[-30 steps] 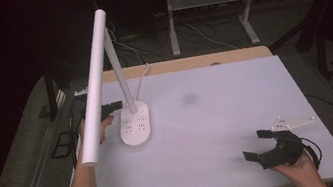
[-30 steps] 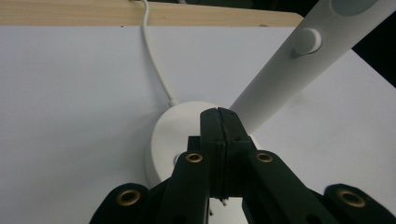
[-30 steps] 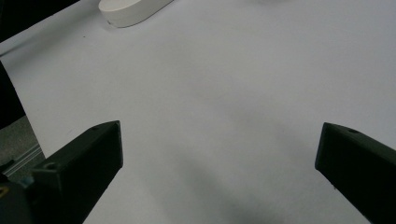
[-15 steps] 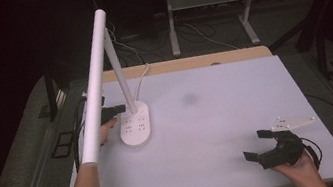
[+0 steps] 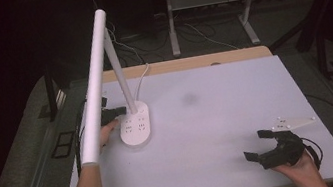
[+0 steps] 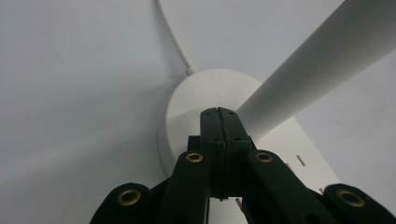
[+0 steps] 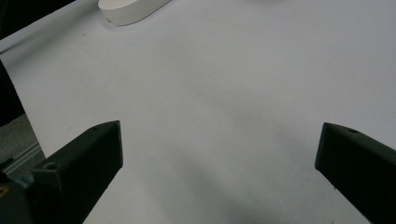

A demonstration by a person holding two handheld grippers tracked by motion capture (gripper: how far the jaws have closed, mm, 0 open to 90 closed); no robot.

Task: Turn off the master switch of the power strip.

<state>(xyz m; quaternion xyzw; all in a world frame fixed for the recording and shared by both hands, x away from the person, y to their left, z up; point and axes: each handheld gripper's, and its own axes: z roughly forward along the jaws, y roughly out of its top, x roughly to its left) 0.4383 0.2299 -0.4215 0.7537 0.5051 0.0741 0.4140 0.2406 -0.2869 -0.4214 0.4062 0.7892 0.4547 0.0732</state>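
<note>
Left gripper [image 6: 218, 112], jaws closed and empty, tips at white oval plastic lamp base [image 5: 135, 126], centre-left; right gripper [image 5: 263, 146] open, well apart.

My high view: above near edge, facing forward-down over whole table [image 5: 218, 115]. Left gripper view: tight on lamp base [image 6: 196, 98]. Right gripper view: low, across table; shares base [image 7: 130, 9].

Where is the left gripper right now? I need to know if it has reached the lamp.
In the high view, the left gripper is at the table's left, shut tips at the desk lamp's base, beside its stem.
</note>
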